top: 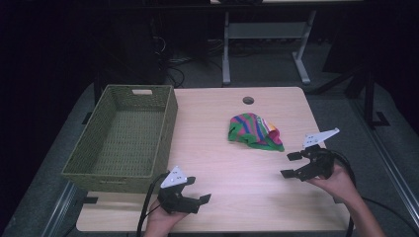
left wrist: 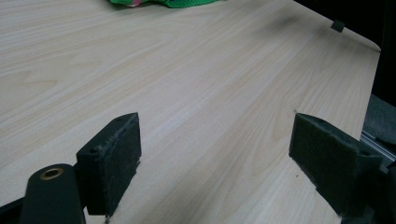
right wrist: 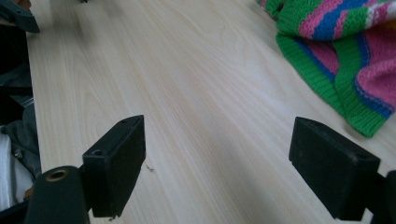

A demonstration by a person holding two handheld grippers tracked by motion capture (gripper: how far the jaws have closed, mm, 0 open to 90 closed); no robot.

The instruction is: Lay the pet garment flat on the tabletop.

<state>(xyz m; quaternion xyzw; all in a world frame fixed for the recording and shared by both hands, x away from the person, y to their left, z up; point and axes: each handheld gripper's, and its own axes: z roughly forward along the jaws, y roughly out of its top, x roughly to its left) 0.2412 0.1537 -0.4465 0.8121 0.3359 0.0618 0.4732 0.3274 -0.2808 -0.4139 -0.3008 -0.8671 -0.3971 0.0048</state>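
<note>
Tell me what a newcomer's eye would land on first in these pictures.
First, the striped knitted cloth in green, pink and blue, crumpled right of centre on the pale wooden table. Next, the big olive woven basket, with nothing in it, along the table's left edge. Then the two hand-held black grippers at the near edge, the left gripper and right gripper, both open and holding nothing.

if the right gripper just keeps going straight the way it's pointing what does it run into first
Probably nothing soon. The right gripper, jaws open, points left across the bare table. The striped knit cloth lies off to one side of that line, so it would likely pass beside it, though depth is hard to judge.
</note>
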